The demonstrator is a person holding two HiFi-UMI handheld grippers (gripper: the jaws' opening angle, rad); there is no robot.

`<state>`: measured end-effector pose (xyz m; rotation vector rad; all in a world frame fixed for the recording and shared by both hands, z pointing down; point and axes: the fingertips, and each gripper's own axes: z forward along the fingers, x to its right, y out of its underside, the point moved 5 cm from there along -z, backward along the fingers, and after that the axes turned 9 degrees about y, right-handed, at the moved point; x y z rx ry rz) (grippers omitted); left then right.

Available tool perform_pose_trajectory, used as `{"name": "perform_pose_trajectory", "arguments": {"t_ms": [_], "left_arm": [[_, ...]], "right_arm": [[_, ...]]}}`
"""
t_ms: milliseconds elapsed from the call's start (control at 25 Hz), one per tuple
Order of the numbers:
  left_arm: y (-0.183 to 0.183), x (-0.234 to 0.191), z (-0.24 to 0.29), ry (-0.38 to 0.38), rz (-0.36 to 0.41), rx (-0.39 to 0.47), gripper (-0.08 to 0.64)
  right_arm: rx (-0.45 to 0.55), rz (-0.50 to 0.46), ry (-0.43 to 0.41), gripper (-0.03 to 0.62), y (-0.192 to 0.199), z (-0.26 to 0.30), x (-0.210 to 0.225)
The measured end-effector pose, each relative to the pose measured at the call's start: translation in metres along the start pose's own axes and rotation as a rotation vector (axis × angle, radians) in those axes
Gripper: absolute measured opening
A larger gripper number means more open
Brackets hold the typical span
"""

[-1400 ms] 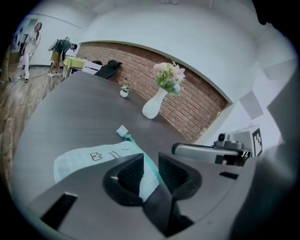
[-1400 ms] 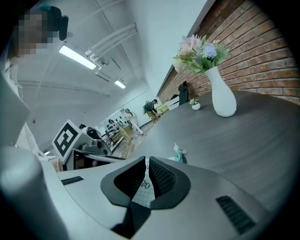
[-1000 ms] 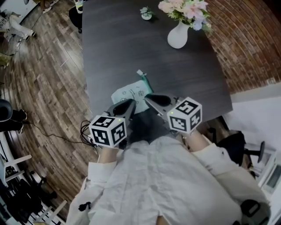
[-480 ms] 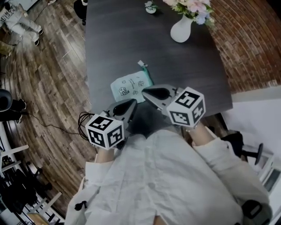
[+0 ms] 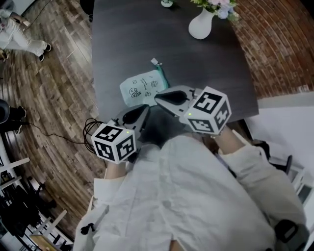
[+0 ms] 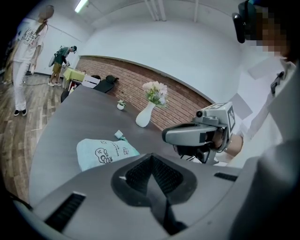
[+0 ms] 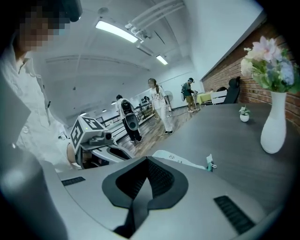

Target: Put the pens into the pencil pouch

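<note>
A mint-green pencil pouch (image 5: 141, 87) with doodle prints lies flat on the dark table (image 5: 122, 39), near its front edge, its zip tag (image 5: 156, 62) pointing away. It also shows in the left gripper view as the pouch (image 6: 105, 152), and partly behind the jaws in the right gripper view as the pouch (image 7: 176, 160). My left gripper (image 5: 144, 109) hangs just short of the pouch's near edge, its jaws shut and empty. My right gripper (image 5: 158, 98) sits beside the pouch's right corner, jaws together with nothing between them. No pen shows in any view.
A white vase (image 5: 201, 25) of flowers and a small potted plant (image 5: 167, 3) stand at the table's far end. Wooden floor with a cable (image 5: 73, 142) lies left. Brick floor and a chair (image 5: 267, 152) are right. People stand in the room (image 6: 21, 61).
Both grippers have drawn back from the pouch toward me; their tips no longer overlap it, and the whole pouch now shows.
</note>
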<state>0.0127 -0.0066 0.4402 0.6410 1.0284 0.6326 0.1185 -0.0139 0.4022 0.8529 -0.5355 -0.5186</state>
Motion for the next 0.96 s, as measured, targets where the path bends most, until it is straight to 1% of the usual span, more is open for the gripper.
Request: {"name": "perform_pose_trajectory", "arguments": {"t_ms": [320, 600, 960], "left_arm": [[-0.003, -0.005, -0.002, -0.006, 0.006, -0.009, 0.006], [-0.006, -0.015, -0.001, -0.013, 0.006, -0.021, 0.006], [-0.01, -0.026, 0.004, 0.001, -0.006, -0.045, 0.006]], "right_arm": [[-0.053, -0.046, 0.008, 0.006, -0.005, 0.0, 0.002], [-0.11, -0.057, 0.079, 0.006, 0.0, 0.008, 0.01], [-0.16, -0.076, 0.108, 0.006, 0.001, 0.012, 0.027]]}}
